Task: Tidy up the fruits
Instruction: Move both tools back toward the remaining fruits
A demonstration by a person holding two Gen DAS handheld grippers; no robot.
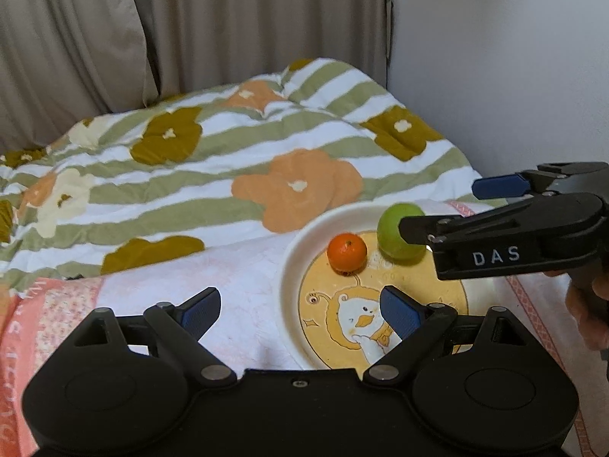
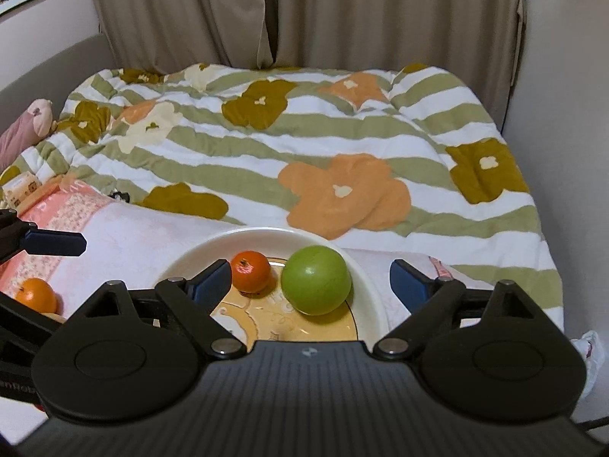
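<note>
A white plate with a yellow cartoon centre lies on the bed's pink-and-white sheet. On it sit a small orange mandarin and a green apple, side by side near the far rim. My right gripper stands open with the apple between its blue pads, which are clear of it. My left gripper is open and empty over the plate's near left edge; one of its blue pads shows in the right wrist view. A second orange lies on the sheet, left of the plate.
A rumpled striped quilt with big flowers covers the bed beyond the plate. Beige curtains and a wall close in the back and right. A pink plush and a small carton lie far left. A hand holds the right gripper.
</note>
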